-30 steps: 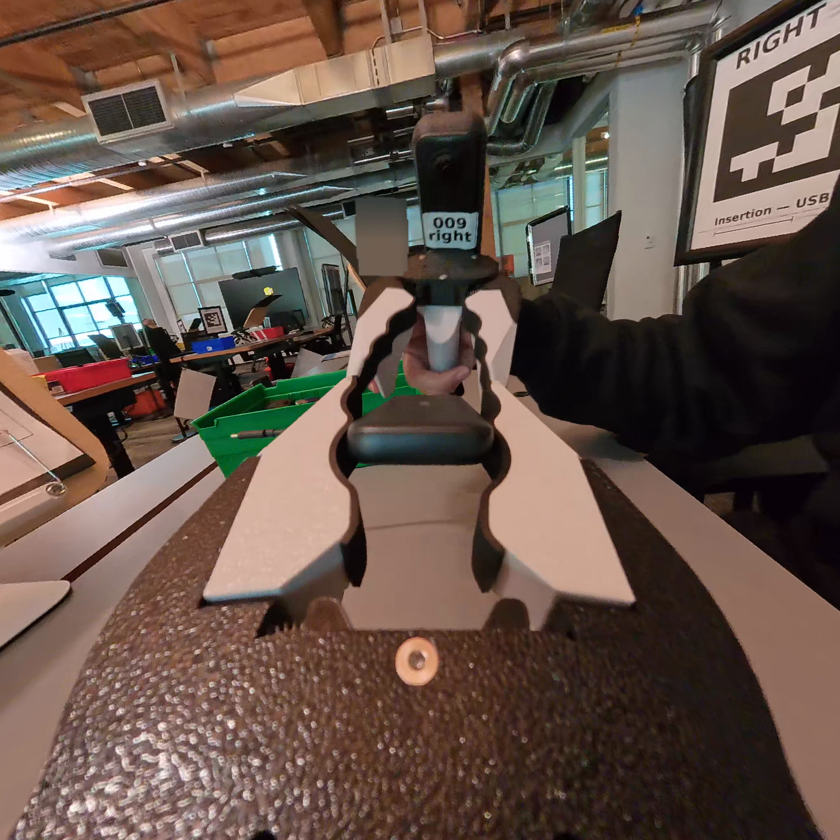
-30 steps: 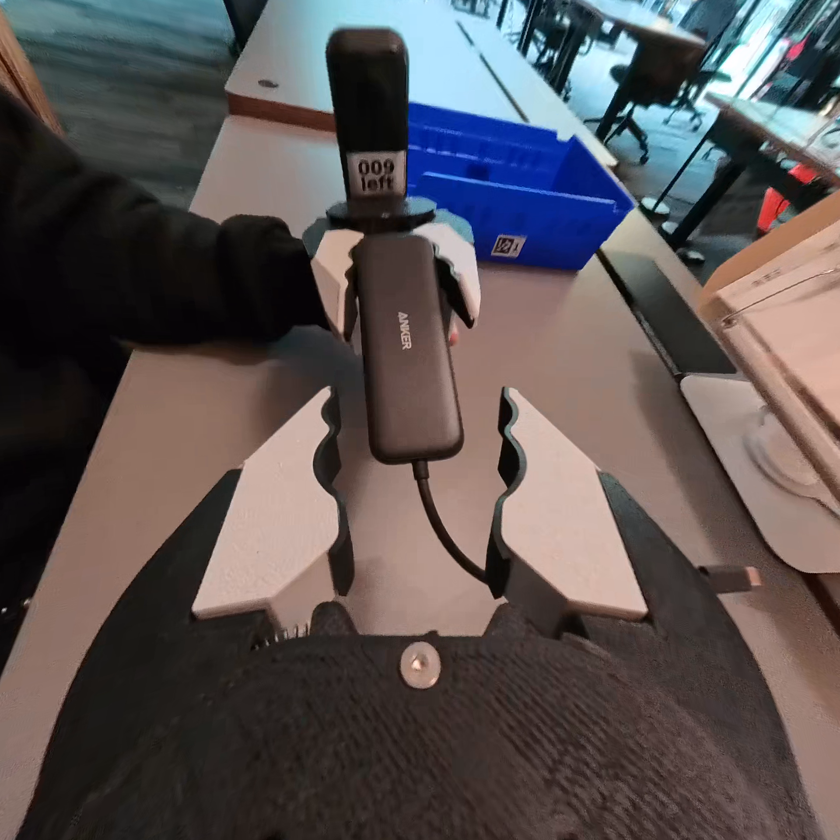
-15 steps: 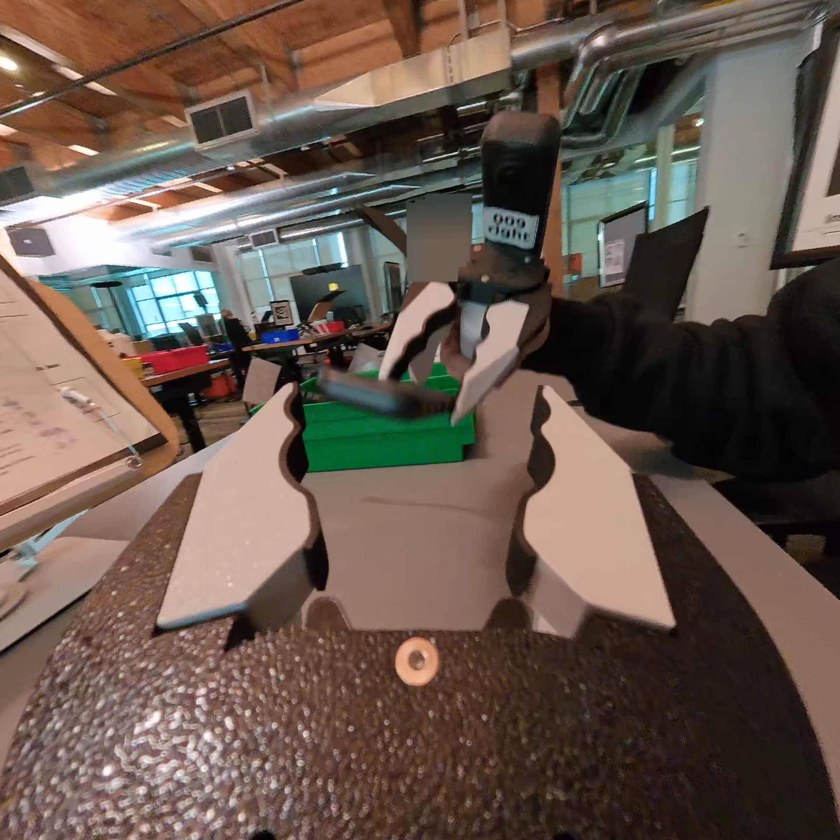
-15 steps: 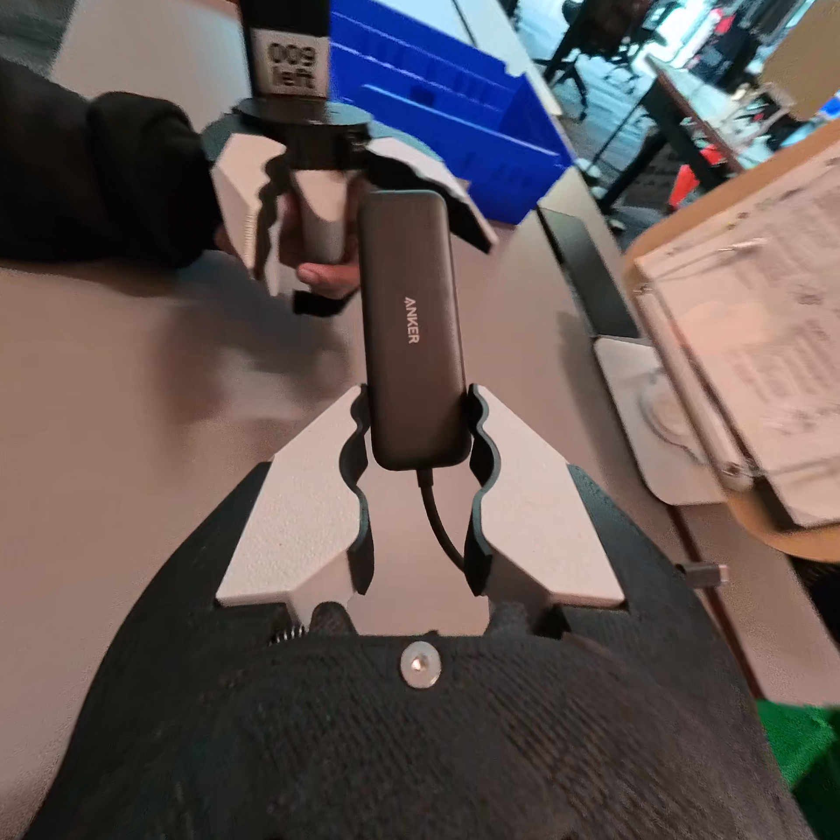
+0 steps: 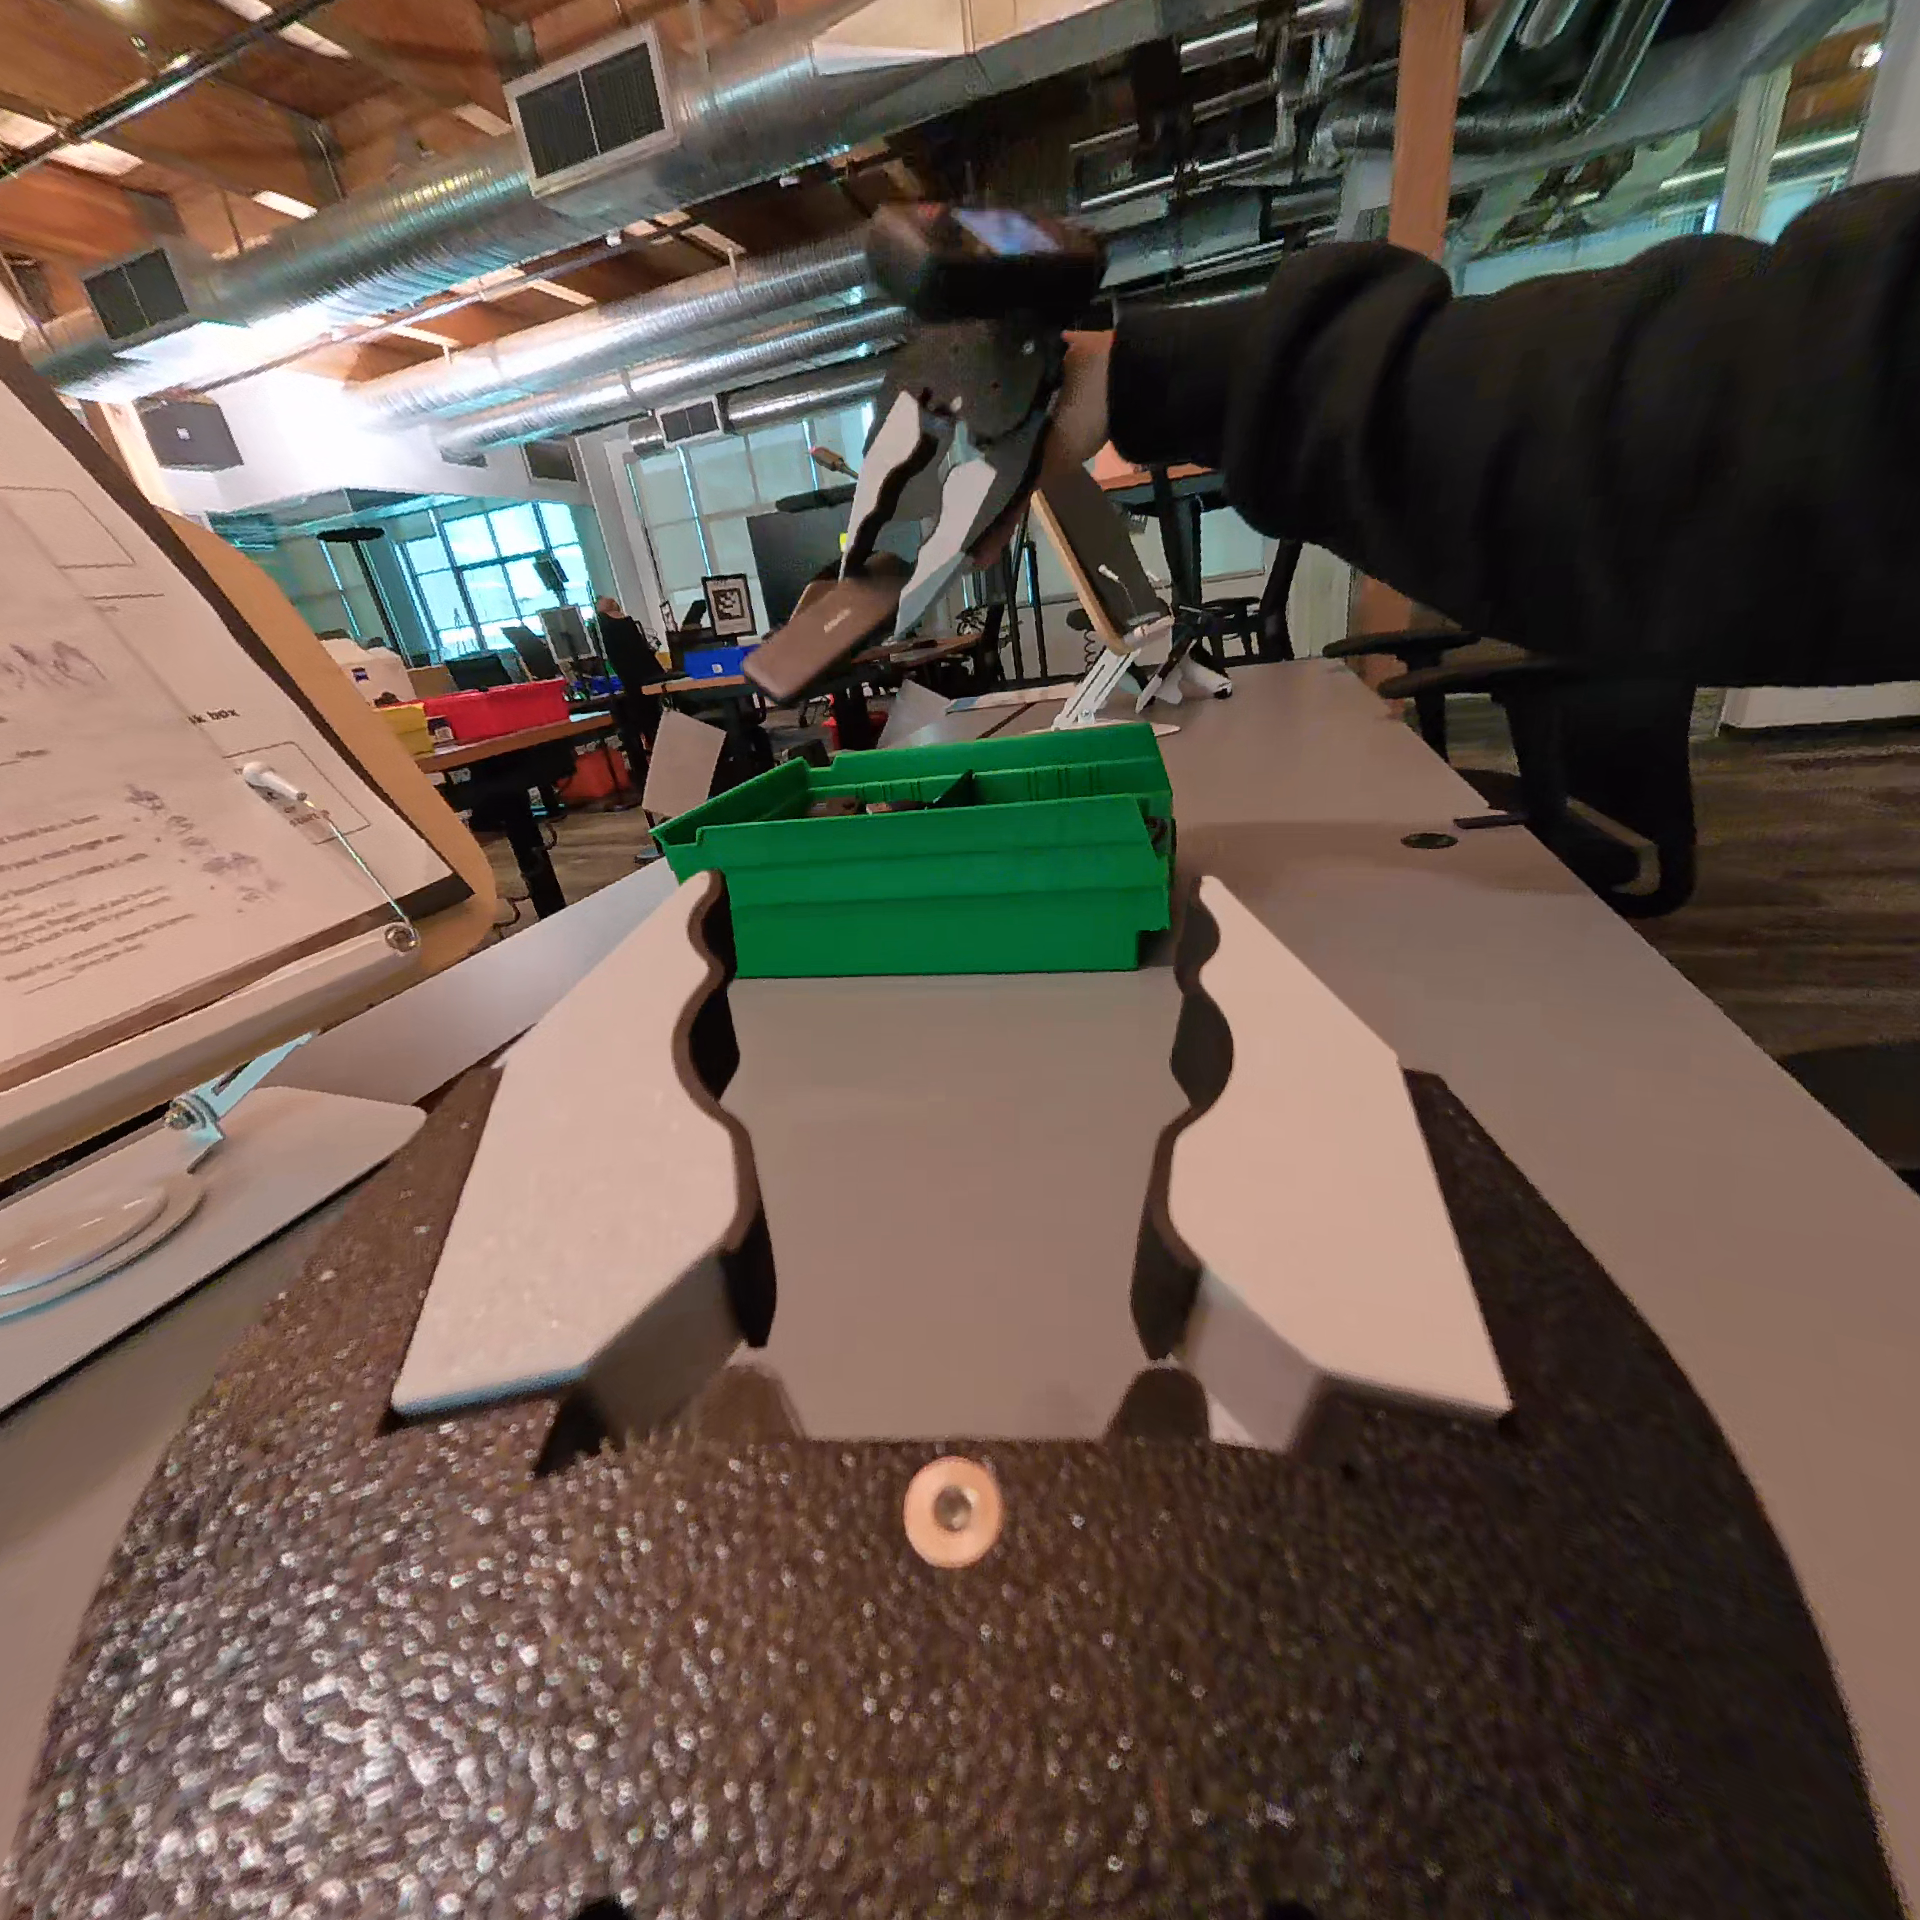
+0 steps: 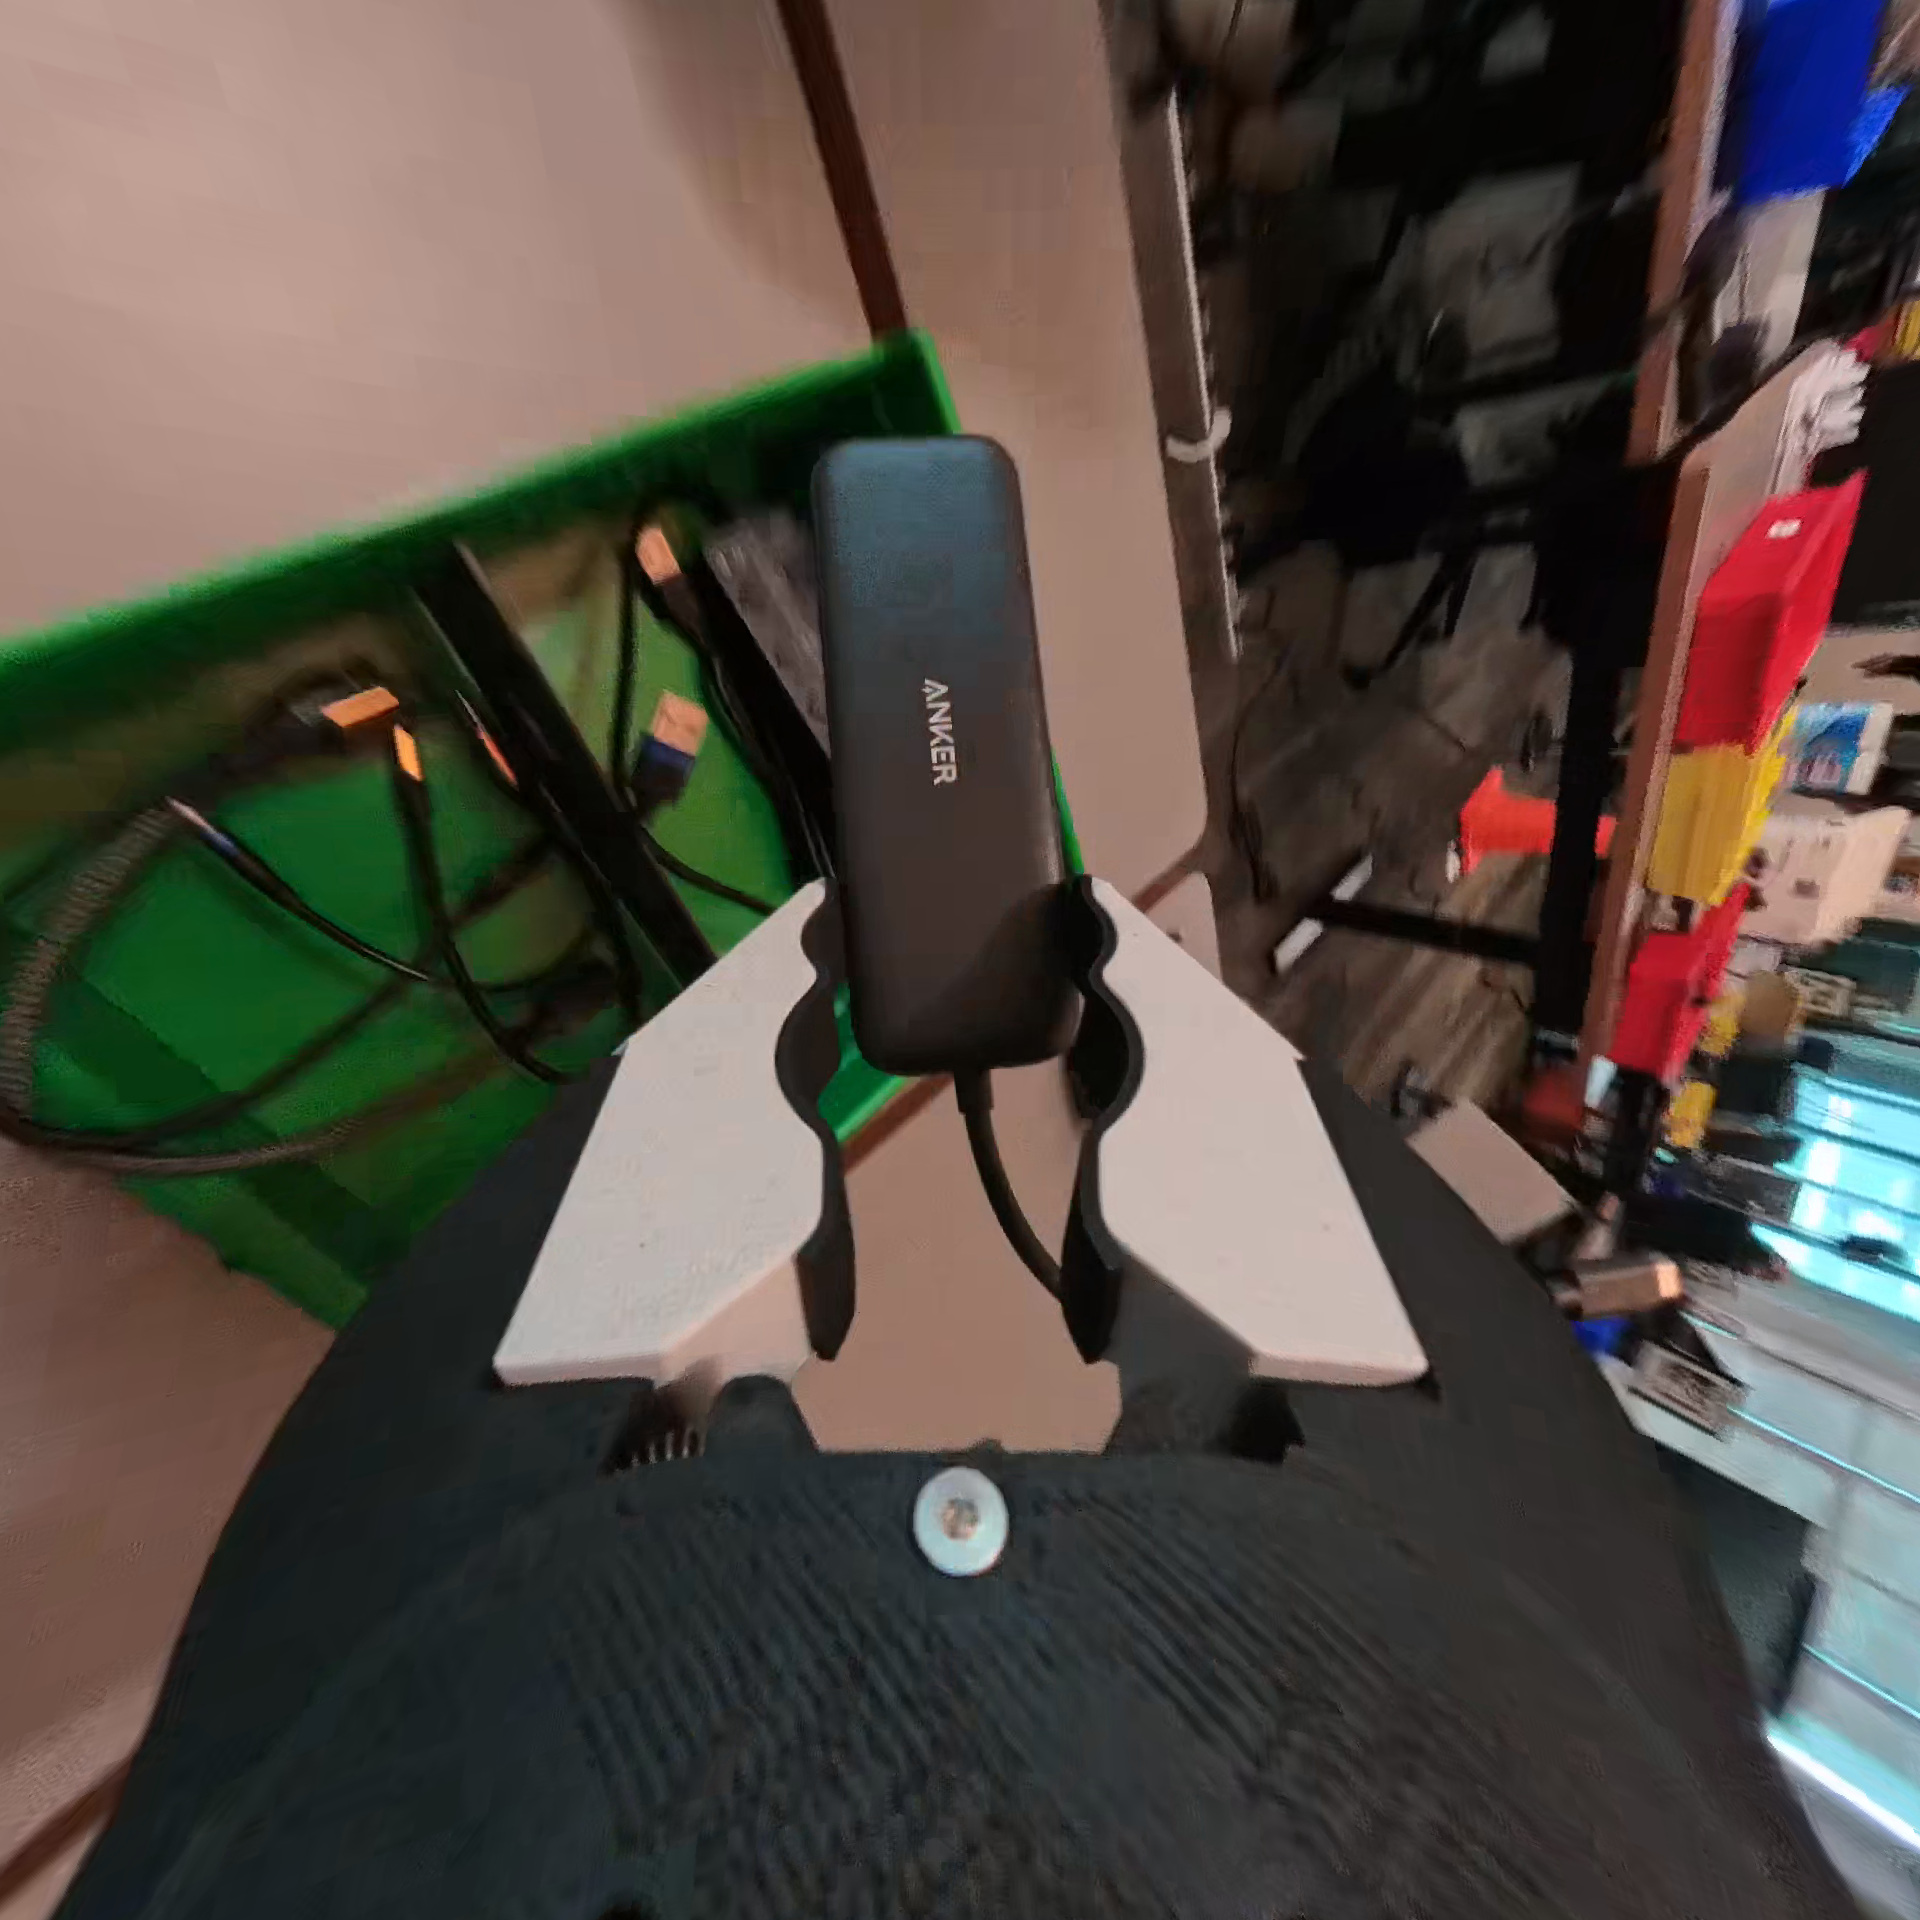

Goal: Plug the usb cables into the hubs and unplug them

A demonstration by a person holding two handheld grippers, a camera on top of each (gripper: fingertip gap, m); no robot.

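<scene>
The hub (image 6: 935, 758), a slim black bar with a short black lead (image 6: 1003, 1174) at its near end, is clamped by that end between the fingers of the right gripper (image 6: 951, 997) and points forward past the tips. It is held in the air above the green bin (image 5: 935, 883), which stands on the grey bench (image 5: 1455, 987). A black-sleeved arm (image 5: 1558, 416) reaches in from the right, tilting the gripper down toward the bin. In the bin, loose cables (image 6: 416, 883) with orange and blue plugs lie across a divider (image 6: 561, 748).

The left gripper (image 5: 951, 1039) sits low over the bench, jaws spread wide with nothing between them, aimed at the bin's near wall.

One second ago the left gripper clamped the hub while the right stood open; half a second ago the right closed on it. The hub has since been carried from the bench middle to over the bin.

White lettering runs along the hub's top face. A printed sheet on a stand (image 5: 156, 810) occupies the bench's left edge.
</scene>
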